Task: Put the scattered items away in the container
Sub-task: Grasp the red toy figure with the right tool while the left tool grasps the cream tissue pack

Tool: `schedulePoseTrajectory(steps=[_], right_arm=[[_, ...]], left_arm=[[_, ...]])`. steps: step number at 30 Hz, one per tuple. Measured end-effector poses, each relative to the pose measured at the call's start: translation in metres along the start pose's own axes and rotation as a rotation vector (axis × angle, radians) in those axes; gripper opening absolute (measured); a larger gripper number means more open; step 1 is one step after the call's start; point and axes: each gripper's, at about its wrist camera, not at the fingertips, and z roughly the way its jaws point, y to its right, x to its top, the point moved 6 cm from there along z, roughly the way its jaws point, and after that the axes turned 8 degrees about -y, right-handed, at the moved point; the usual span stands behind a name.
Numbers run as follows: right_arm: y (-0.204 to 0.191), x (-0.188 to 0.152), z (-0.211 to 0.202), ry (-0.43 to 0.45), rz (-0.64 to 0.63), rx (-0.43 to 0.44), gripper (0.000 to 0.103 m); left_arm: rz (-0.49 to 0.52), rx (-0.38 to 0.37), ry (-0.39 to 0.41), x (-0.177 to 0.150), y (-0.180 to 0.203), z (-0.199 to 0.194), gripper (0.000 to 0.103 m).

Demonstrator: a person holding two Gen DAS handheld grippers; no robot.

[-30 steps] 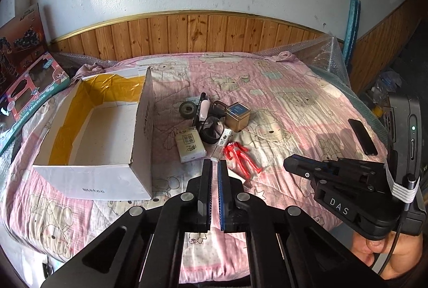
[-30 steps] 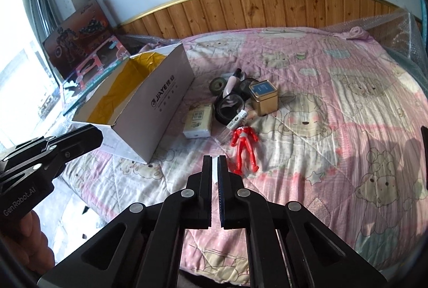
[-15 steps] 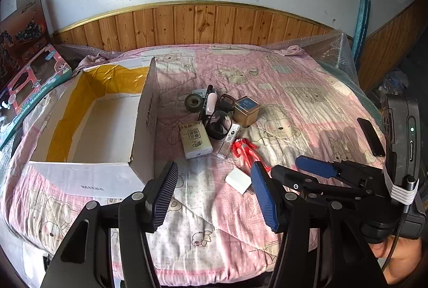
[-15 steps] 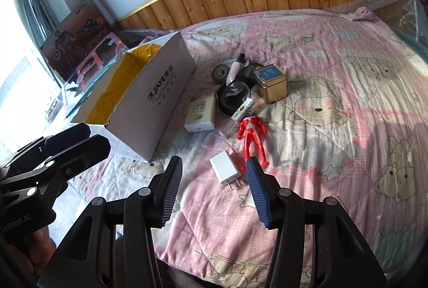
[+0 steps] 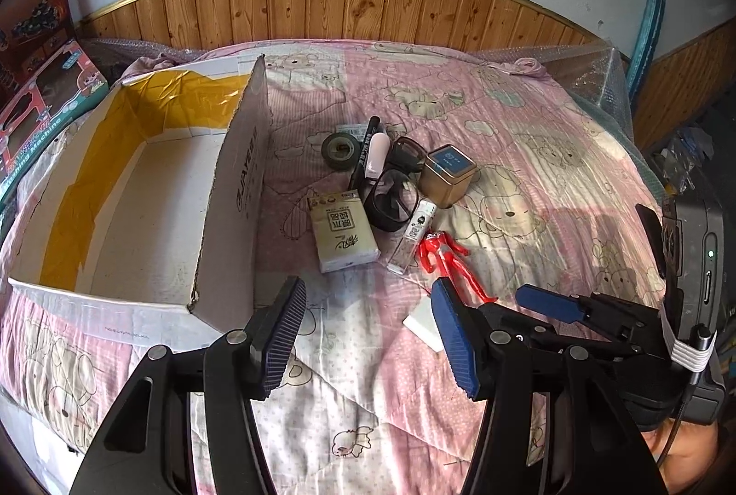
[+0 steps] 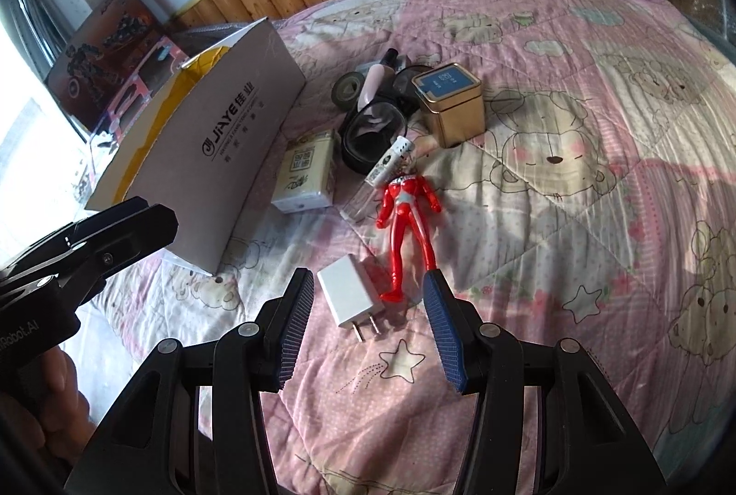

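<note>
An open white cardboard box [image 5: 239, 191] with yellow tape inside lies on the left of the pink bed. Right of it sit a tissue pack [image 5: 342, 230], a tape roll [image 5: 340, 147], black glasses [image 5: 391, 196], a gold tin [image 5: 446, 173], a small white tube [image 5: 414, 233], a red figure [image 5: 448, 258] and a white charger [image 6: 352, 292]. My left gripper [image 5: 368, 292] hangs open over the quilt near the box's front corner. My right gripper [image 6: 368, 283] is open above the charger and the red figure's [image 6: 407, 219] legs, holding nothing.
Toy boxes [image 5: 32, 81] lean against the wall left of the bed. A dark phone [image 5: 651, 226] lies near the bed's right edge. Bubble wrap [image 5: 593, 76] covers the far right corner. A wood-panelled wall runs behind the bed.
Both grippers went from shut to wide open. Both have moved forward and lower, closer to the items, the right one coming over the charger and the red figure.
</note>
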Motion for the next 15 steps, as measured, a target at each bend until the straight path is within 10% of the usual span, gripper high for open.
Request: schedulePoseTrajectory(steps=[15], right_arm=[[0.019,0.021,0.068,-0.113,-0.036,-0.023,0.054]], left_arm=[[-0.094,-0.027,-0.105,0.031,-0.018,0.089,0.066]])
